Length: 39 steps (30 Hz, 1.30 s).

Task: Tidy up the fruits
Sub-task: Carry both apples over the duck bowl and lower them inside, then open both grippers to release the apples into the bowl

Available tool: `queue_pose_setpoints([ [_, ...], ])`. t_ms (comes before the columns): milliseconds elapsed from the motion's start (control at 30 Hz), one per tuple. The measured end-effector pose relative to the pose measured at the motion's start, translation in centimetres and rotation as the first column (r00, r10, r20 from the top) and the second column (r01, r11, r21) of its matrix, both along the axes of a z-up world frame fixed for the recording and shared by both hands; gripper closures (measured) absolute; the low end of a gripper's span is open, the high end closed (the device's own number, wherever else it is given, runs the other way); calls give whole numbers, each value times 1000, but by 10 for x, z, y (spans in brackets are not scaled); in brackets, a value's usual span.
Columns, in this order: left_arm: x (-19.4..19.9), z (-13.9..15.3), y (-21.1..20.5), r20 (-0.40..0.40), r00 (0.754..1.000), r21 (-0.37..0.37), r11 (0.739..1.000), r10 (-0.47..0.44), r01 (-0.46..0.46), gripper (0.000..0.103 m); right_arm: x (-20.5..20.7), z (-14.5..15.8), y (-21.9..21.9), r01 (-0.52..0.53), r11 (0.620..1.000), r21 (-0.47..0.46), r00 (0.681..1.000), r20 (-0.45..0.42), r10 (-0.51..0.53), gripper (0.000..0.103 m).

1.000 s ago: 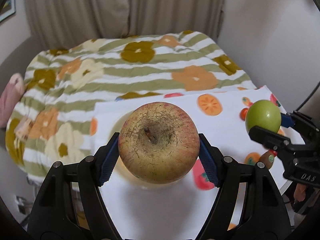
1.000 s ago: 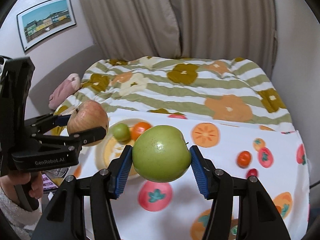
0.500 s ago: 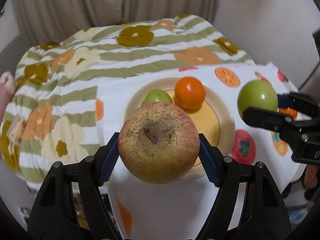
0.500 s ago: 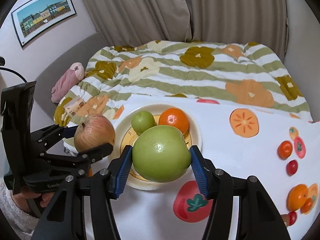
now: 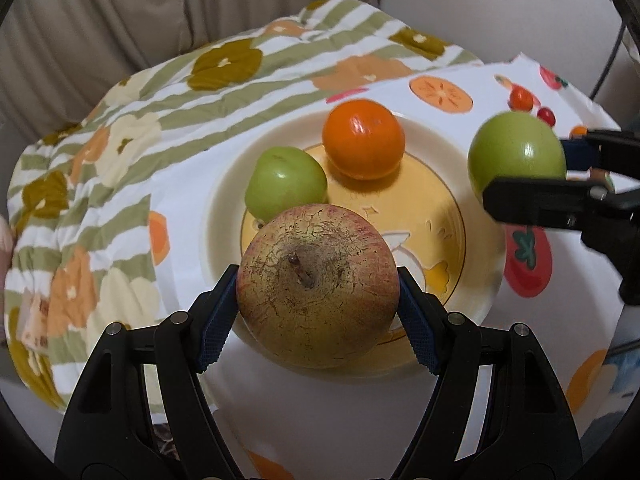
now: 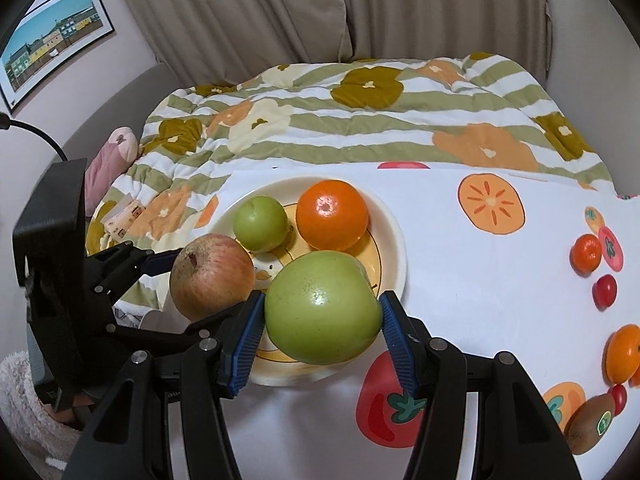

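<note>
My left gripper point(image 5: 318, 312) is shut on a reddish-yellow apple point(image 5: 318, 286) and holds it just above the near rim of a cream and yellow plate point(image 5: 436, 240). My right gripper point(image 6: 322, 328) is shut on a large green apple point(image 6: 322, 306), over the plate's point(image 6: 394, 240) near right edge. A small green fruit point(image 5: 285, 184) and an orange point(image 5: 362, 144) lie on the plate. In the right wrist view the left gripper's apple point(image 6: 212, 276) is at the plate's left. In the left wrist view the green apple point(image 5: 516, 158) hangs at the right.
The plate stands on a white fruit-print cloth point(image 6: 480, 280). Small tomatoes point(image 6: 604, 290), oranges point(image 6: 622, 354) and a kiwi point(image 6: 592, 424) lie at its right edge. A striped floral blanket point(image 6: 360, 120) covers the bed behind. Curtains and walls are beyond.
Both grippers have moved down and forward over the plate, each still holding its apple. The plate and its two fruits now look larger and closer.
</note>
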<state>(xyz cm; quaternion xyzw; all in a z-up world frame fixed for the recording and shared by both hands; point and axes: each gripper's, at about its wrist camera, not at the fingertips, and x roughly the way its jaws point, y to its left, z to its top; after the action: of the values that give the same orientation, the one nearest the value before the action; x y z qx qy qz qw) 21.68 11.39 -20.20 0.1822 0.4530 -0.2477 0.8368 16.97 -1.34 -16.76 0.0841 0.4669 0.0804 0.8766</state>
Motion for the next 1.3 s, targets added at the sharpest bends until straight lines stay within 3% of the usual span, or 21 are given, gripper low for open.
queue_pose_setpoints([
  [167,-1,1,-1,22,1000,4,1000,-14,14,21,0,-1,0,29,1000,-11,1000,-7,-29,49],
  [200,-2,4,0,33,999,-4,1000,-17,17,18,1,-1,1,36,999,-14,999,-11,-37,49],
  [267,-2,13,3,54,998,-29,999,-19,21,2,1,0,0,48,999,-8,999,-11,-48,49],
  [300,-2,16,4,60,998,-37,999,-17,19,0,1,2,-1,52,999,-6,999,-9,-52,49],
  [600,-3,33,29,37,999,-92,996,21,-18,0,3,7,5,34,999,-25,999,-15,-34,49],
  [1067,-12,23,57,-11,996,-97,991,88,-89,0,10,-26,31,-78,997,0,994,-74,78,49],
  [1300,-13,20,61,-19,994,-111,987,110,-112,0,11,-35,41,-169,983,-70,985,-57,165,49],
])
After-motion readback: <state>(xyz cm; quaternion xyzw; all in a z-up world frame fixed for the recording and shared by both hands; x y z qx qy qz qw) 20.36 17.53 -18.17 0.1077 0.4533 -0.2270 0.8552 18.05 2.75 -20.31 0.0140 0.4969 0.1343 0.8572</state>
